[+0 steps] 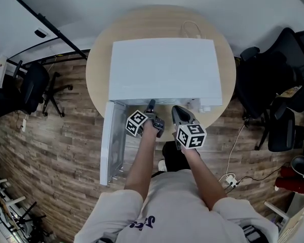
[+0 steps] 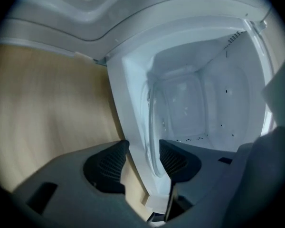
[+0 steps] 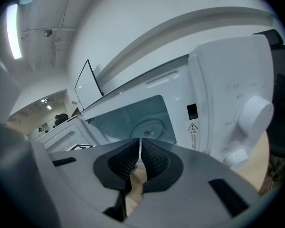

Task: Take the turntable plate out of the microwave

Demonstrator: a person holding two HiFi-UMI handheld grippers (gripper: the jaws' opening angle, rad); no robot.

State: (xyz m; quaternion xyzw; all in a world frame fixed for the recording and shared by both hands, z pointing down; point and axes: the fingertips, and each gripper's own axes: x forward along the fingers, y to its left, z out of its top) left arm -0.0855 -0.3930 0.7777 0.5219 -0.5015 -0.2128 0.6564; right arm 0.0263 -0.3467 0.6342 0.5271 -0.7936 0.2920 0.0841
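Note:
The white microwave (image 1: 164, 70) stands on a round wooden table with its door (image 1: 112, 140) swung open to the left. The clear glass turntable plate (image 3: 149, 126) lies on the cavity floor. In the left gripper view, which is rolled on its side, the plate (image 2: 151, 122) shows edge-on. My left gripper (image 2: 141, 158) is open at the cavity mouth (image 1: 151, 105). Its jaws stand either side of the plate's near rim and the white front frame, and the pads do not press on either. My right gripper (image 3: 140, 151) is shut and empty, just outside the opening (image 1: 180, 110).
The control panel with its round knob (image 3: 254, 113) is right of the cavity. The table's edge (image 1: 99, 59) shows round the microwave. Black office chairs stand at the left (image 1: 30, 87) and right (image 1: 273, 85). A cable and power strip (image 1: 232, 180) lie on the wooden floor.

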